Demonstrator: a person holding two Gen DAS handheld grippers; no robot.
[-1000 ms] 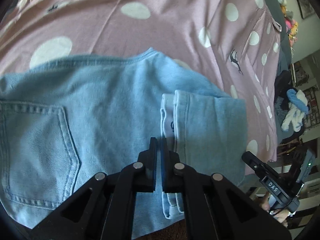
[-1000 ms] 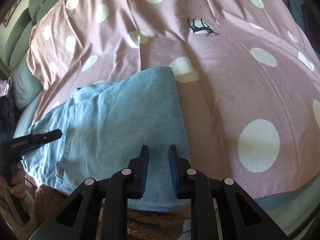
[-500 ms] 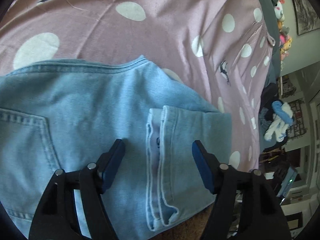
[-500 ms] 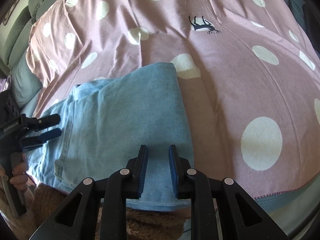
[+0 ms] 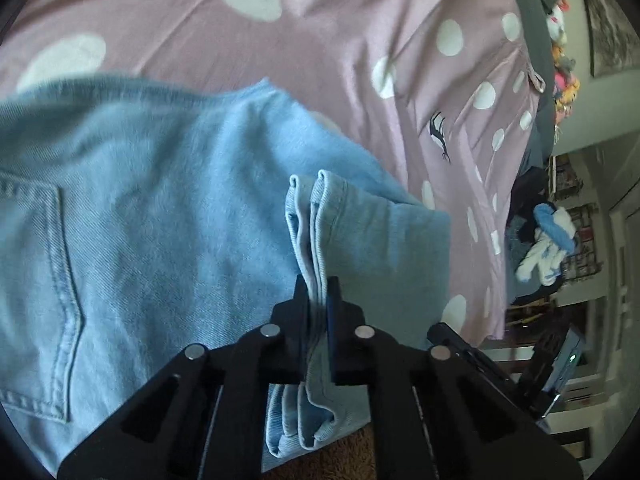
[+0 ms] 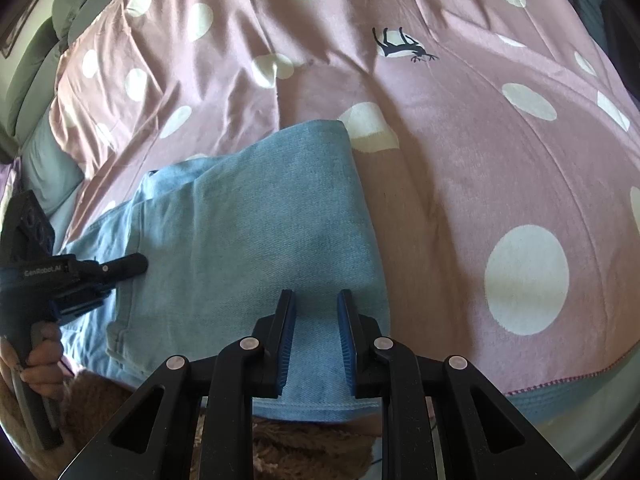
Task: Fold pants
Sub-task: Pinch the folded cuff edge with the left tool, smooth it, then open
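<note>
Pinching the stacked hems (image 5: 310, 232) of the jeans (image 5: 160, 216) is the left gripper (image 5: 318, 292) – its jaws have just snapped closed with the hem layers squeezed between the pads. The jeans lie folded on the pink spotted sheet (image 5: 320, 60), back pocket (image 5: 36, 300) showing at the left, near edge hanging over a brown fuzzy rug (image 6: 304, 448). The right gripper (image 6: 316, 304) hovers over the folded end with its jaws a little apart – nothing in them, not gripping anything. In the right view a hand (image 6: 42, 360) holds the left gripper's handle.
</note>
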